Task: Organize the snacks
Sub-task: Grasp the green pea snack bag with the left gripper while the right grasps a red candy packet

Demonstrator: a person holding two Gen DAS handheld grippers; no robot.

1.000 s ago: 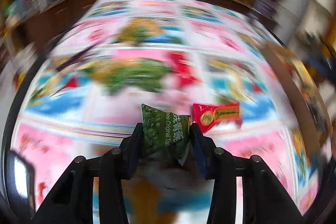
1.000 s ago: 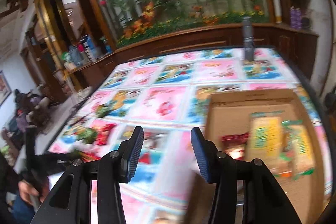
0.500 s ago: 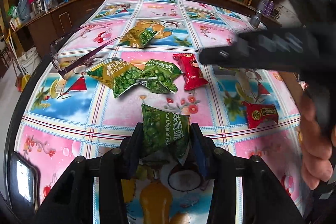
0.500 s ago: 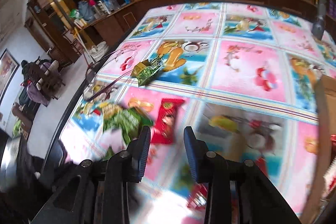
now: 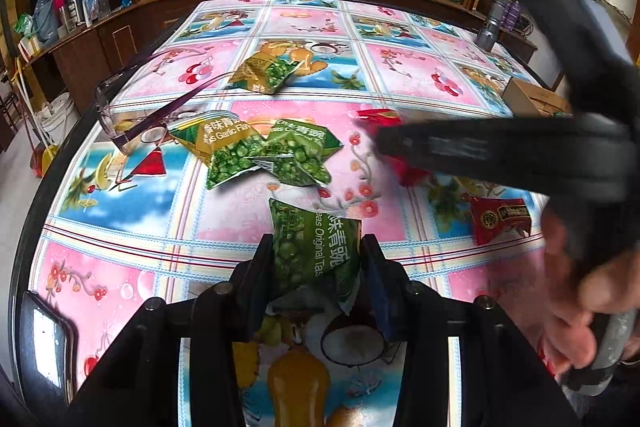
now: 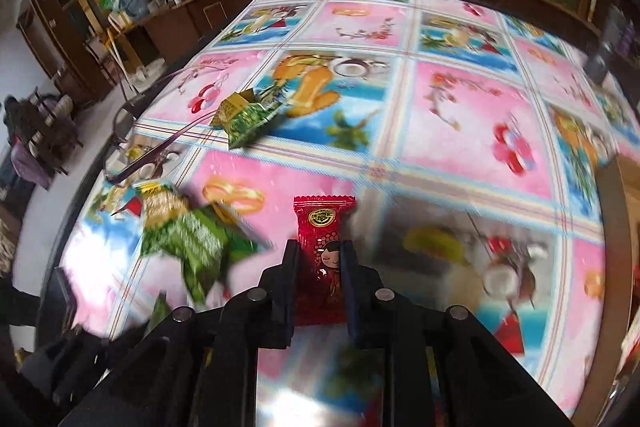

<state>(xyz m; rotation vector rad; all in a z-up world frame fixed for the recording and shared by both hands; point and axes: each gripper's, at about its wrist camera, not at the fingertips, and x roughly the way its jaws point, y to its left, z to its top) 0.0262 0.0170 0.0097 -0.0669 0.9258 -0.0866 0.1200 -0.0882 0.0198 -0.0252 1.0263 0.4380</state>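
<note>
My left gripper (image 5: 318,247) is shut on a green pea snack packet (image 5: 316,251) and holds it above the table. My right gripper (image 6: 320,259) is shut on a red snack packet (image 6: 322,259) with a cartoon girl on it. In the left wrist view the right gripper's body reaches across from the right over the table's middle. Two green pea packets (image 5: 260,151) lie together there, another green and gold packet (image 5: 266,71) lies farther back, and a red packet (image 5: 500,219) lies at the right.
Purple-framed glasses (image 5: 132,107) lie near the table's left edge. A cardboard box (image 5: 532,101) stands at the far right. A grey flashlight (image 5: 490,27) stands at the back right. A phone (image 5: 44,343) lies at the front left corner.
My right gripper swung left from the box to the table's middle and closed on the red packet. My left gripper keeps holding the green packet.
</note>
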